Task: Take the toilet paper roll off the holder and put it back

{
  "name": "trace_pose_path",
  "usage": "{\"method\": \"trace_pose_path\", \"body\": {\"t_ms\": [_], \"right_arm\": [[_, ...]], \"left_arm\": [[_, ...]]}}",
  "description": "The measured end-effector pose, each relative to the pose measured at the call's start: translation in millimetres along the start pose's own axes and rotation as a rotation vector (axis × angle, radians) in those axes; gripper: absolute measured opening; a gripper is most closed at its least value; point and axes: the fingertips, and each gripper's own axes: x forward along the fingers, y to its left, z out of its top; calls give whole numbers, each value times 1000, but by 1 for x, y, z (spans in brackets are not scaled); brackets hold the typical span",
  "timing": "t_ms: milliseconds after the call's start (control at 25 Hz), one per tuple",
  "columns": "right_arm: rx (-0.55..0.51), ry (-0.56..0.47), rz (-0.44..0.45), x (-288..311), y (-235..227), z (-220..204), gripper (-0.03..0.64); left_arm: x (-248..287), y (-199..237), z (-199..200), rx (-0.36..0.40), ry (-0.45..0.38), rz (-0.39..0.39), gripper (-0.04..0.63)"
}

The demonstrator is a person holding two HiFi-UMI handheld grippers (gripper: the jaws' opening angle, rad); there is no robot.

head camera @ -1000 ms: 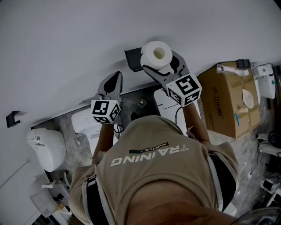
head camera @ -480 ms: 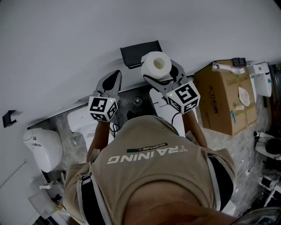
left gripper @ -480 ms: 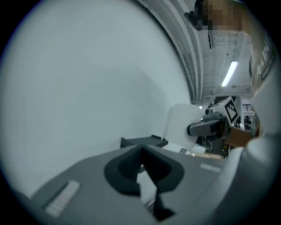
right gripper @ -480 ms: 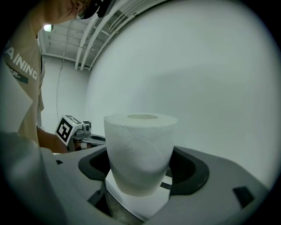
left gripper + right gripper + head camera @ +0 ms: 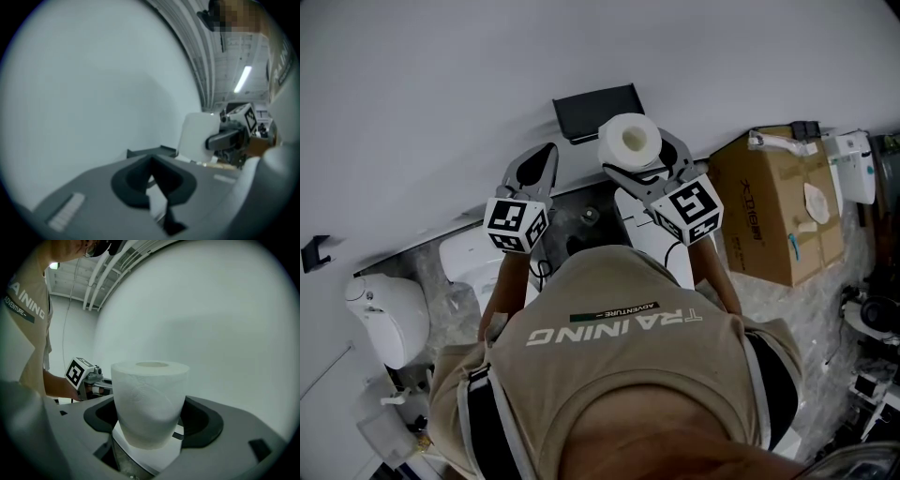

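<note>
**A:** What is the right gripper doing?

**B:** It is pinching the toilet paper roll. One jaw presses each side of the roll's lower half. The roll stands on end between them, with its core opening facing away from the gripper body.

**A:** And from above?

**B:** The head view shows the same thing. The right gripper holds the toilet paper roll up in the air near the wall, and the hollow core shows as a pale circle.

**A:** Where is the roll relative to the holder?

**B:** The black holder is fixed to the grey wall. The roll is off it, close beside its right end. I cannot tell whether they touch.

**A:** What about the left gripper?

**B:** The left gripper has its jaws pressed together with nothing between them. It points at the wall to the left of the holder. Its camera also catches the roll held by the other gripper.

**A:** Where is it in the head view?

**B:** The left gripper hangs lower and to the left, apart from the roll.

**A:** What is further out?

**B:** A cardboard box stands on the floor at the right. A white toilet sits by the wall at the left.
</note>
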Motion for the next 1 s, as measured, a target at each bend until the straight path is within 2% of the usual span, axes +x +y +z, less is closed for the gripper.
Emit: {"method": "trace_pose_path", "body": {"t_ms": [440, 1000], "right_arm": [[-29, -63, 15, 12, -11, 27, 387], [-34, -43, 7, 58, -48, 37, 387]], "left_arm": [[-2, 9, 16, 26, -17, 31, 5], [5, 27, 13, -3, -27, 81, 5]]}}
